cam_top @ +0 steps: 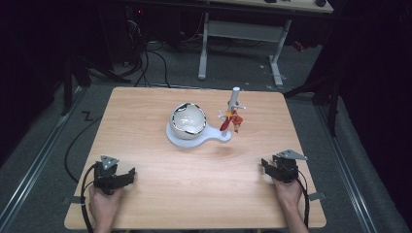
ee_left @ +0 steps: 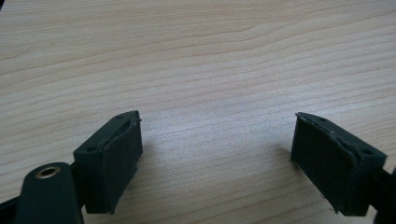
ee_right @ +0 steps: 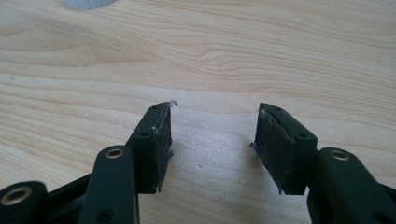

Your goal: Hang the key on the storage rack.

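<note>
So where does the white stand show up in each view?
High view: white stand at the table's centre, holding a bowl.
Right gripper view: its pale edge at the top left.
Left gripper view: bare wood between the fingers.
Shared landmark: the wooden table.

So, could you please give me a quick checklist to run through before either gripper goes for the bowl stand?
1. Left gripper open, nothing between its pads: ok.
2. Right gripper open, nothing between its pads: ok.
3. White bowl sits on the white stand: ok.
4. Orange and red pieces hang on the stand's post: ok; how firmly, cannot tell.
5. Bare table between grippers and stand: ok.
</note>
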